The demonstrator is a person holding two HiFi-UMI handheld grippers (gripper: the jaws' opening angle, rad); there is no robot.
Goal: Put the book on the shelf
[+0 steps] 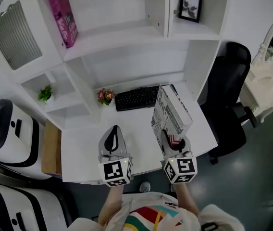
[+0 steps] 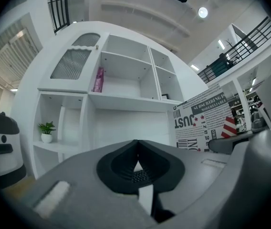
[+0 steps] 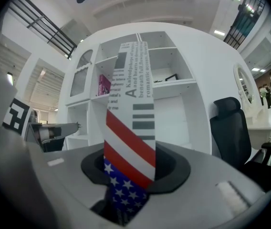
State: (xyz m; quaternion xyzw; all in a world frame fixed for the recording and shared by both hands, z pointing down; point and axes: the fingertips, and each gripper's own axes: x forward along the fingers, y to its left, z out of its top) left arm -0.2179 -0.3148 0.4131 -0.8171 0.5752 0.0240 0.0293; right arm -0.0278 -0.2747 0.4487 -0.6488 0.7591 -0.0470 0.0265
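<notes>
A book (image 1: 171,115) with a black-and-white newsprint cover and a stars-and-stripes corner stands upright over the white desk (image 1: 127,134), held by its lower edge. My right gripper (image 1: 173,141) is shut on the book (image 3: 128,123), whose spine rises between the jaws in the right gripper view. My left gripper (image 1: 112,139) hovers to the left of it over the desk, shut with nothing in it (image 2: 136,165). The book (image 2: 204,123) shows at the right of the left gripper view. White shelves (image 1: 112,30) rise behind the desk.
A pink book (image 1: 63,19) leans on the upper shelf, a framed picture (image 1: 190,7) stands in the right cubby. A black keyboard (image 1: 137,98) and small flowers (image 1: 105,96) lie at the desk's back. A small green plant (image 1: 44,93) sits left, a black chair (image 1: 230,95) right.
</notes>
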